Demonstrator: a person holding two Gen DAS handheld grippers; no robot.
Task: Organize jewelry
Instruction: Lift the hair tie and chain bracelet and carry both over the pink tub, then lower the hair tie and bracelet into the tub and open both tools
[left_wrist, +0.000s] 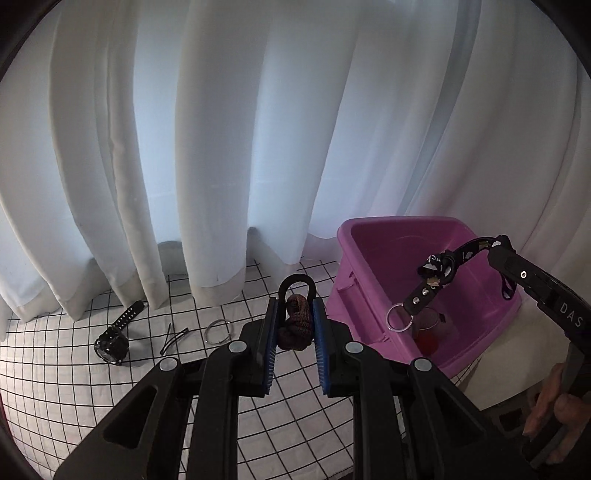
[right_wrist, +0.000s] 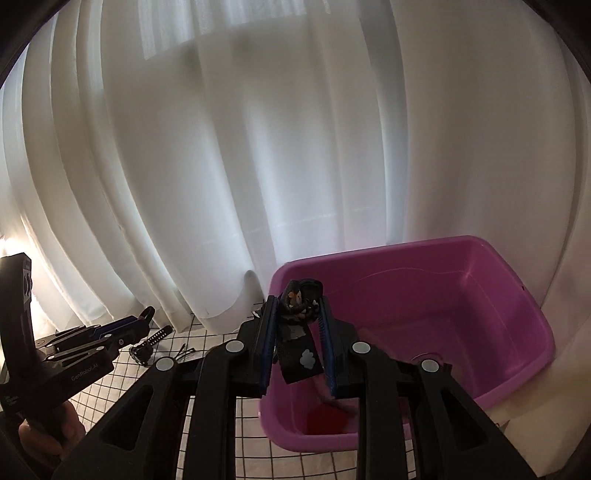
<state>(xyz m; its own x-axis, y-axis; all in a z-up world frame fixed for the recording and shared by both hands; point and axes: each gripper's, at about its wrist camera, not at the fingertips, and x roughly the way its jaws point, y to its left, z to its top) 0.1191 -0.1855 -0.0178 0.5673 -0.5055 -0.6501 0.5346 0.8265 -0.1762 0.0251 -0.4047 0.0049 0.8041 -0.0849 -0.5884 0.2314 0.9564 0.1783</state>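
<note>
White curtains hang in deep folds behind a white cloth (left_wrist: 295, 417) ruled with a thin black grid. On it stands a purple plastic tub (left_wrist: 373, 229), open at the top, with something red and a small jar, blurred, on its floor.

The left gripper (left_wrist: 294, 321) is clamped on a knotted brown cord (left_wrist: 295, 325) that carries a black U-shaped shackle at its far end; the cord runs lengthwise between the blue pads, shackle pointing away toward the curtains, above the cloth just left of the tub.

The right gripper (right_wrist: 297, 315) is closed on a black strap keychain (left_wrist: 443, 269) printed with small white shapes. From the left wrist view the strap droops from the jaws over the tub's opening, slanting down and left, ending in a studded black tab and a silver split ring (left_wrist: 399, 319) at its lowest point.

On the cloth to the left lie a black wristwatch (left_wrist: 114, 338), strap angled toward the curtains, black hairpins (left_wrist: 173, 338) and a thin silver bangle (left_wrist: 218, 332).
</note>
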